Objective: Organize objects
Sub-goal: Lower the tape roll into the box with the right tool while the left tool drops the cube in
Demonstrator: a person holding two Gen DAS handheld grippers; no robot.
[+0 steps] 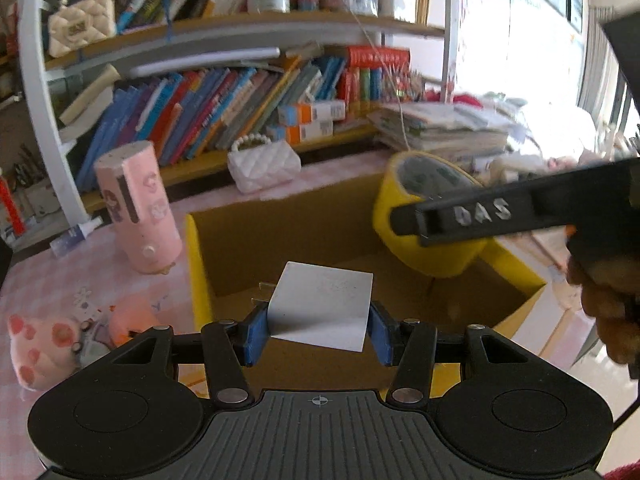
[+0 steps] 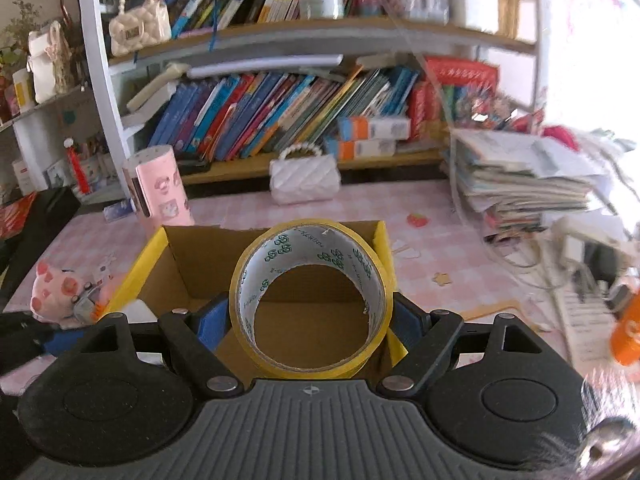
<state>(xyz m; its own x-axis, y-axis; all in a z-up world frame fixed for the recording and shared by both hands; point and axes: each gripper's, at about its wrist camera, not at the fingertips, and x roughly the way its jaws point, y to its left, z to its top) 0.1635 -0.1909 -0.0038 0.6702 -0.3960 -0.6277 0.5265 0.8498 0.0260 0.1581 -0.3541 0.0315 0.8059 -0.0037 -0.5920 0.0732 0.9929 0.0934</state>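
Observation:
My left gripper (image 1: 318, 326) is shut on a white plug adapter (image 1: 322, 306) and holds it over the near edge of an open yellow cardboard box (image 1: 196, 264). My right gripper (image 2: 310, 320) is shut on a yellow tape roll (image 2: 310, 298) and holds it above the same box (image 2: 152, 256). In the left wrist view the tape roll (image 1: 420, 216) hangs over the box's right side in the other gripper's fingers (image 1: 480, 212). The bare brown floor of the box shows under both objects.
A pink cylinder (image 1: 138, 208) stands left of the box on the pink checked table (image 2: 440, 240). A pink plush pig (image 2: 56, 292) lies at front left. A white quilted purse (image 2: 304, 178) sits by the bookshelf (image 2: 280, 112). A paper stack (image 2: 520, 176) fills the right.

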